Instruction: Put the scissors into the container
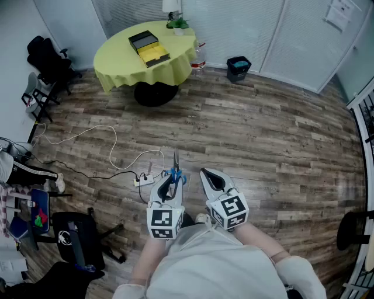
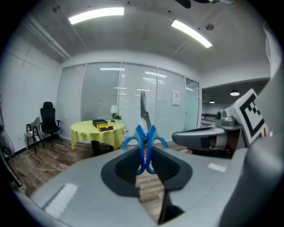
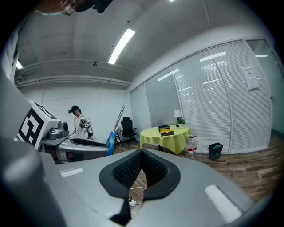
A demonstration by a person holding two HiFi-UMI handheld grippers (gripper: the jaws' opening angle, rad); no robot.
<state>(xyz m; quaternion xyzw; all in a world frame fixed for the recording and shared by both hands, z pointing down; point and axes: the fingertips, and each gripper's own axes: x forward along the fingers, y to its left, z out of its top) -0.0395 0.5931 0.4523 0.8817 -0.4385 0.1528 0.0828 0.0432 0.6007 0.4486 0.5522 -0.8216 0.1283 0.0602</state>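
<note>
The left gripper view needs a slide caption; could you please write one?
The left tool grips blue-handled scissors by the handles, with the yellow-clothed table ahead.

No text, brand or number can be read in any view. A white paper notice [image 1: 342,13] on the glass wall [image 1: 292,35], at the upper right of the head view, carries print too small to make out, and so does the label on the bottle [image 1: 198,57] beside the round table. The marker cubes [image 1: 164,222] on the left gripper [image 1: 166,182] and the right gripper [image 1: 211,178] show only black-and-white square patterns, with no letters or digits.
</note>
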